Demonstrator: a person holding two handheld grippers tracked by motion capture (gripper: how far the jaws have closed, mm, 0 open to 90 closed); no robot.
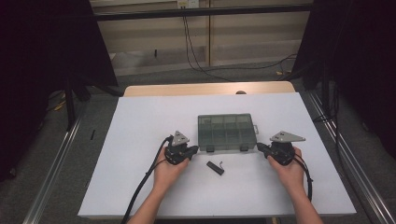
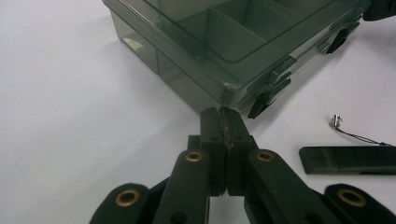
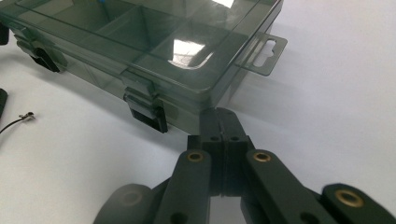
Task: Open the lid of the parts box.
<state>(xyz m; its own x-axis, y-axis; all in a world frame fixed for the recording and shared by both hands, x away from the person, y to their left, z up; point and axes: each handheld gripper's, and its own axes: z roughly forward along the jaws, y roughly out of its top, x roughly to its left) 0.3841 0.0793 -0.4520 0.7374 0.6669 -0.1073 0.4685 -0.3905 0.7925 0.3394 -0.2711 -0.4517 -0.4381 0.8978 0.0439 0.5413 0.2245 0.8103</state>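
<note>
Compartment box (image 1: 226,132), smoky clear plastic, lid shut, sits mid-table on white sheet (image 1: 140,126). Left gripper (image 1: 195,150) at box's near-left corner, jaws pressed together, empty. Right gripper (image 1: 259,147) at near-right corner, jaws likewise closed, empty. Black stick with cord (image 1: 215,167) lies just in front of box.

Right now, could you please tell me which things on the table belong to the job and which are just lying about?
In the job:
- box, lid shut
- left gripper, shut, at its near left corner
- right gripper, shut, at its near right corner

Lying about:
- black stick with a thin cord
- white sheet
</note>
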